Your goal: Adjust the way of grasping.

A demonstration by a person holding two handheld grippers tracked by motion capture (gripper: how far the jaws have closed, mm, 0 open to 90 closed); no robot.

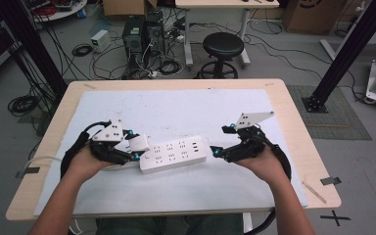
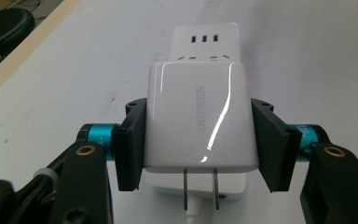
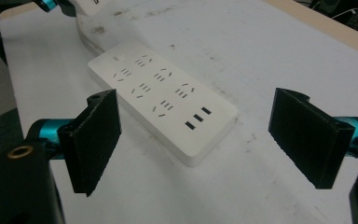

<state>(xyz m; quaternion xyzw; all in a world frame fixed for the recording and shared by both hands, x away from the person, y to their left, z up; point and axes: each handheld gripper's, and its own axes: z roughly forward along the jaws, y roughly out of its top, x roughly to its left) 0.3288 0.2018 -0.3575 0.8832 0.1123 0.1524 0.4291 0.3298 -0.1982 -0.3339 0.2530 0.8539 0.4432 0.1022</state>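
A white power strip [image 1: 174, 154] lies across the middle of the white mat, its sockets facing up. My left gripper [image 1: 136, 149] is shut on a white wall charger [image 2: 199, 122], its two metal prongs [image 2: 200, 188] pointing back toward the camera. The charger [image 1: 138, 143] hovers at the strip's left end [image 2: 205, 42]. My right gripper [image 1: 217, 142] stands open at the strip's right end, both black pads [image 3: 95, 140] spread wide above the mat. The strip [image 3: 163, 98] lies just beyond them, USB ports nearest, with nothing between the jaws.
The white mat [image 1: 176, 110] covers most of a wooden table [image 1: 293, 127]. A white cable [image 1: 36, 161] runs off the left edge. Beyond the table stand a black stool [image 1: 223, 49], computer cases [image 1: 144, 34] and loose floor cables.
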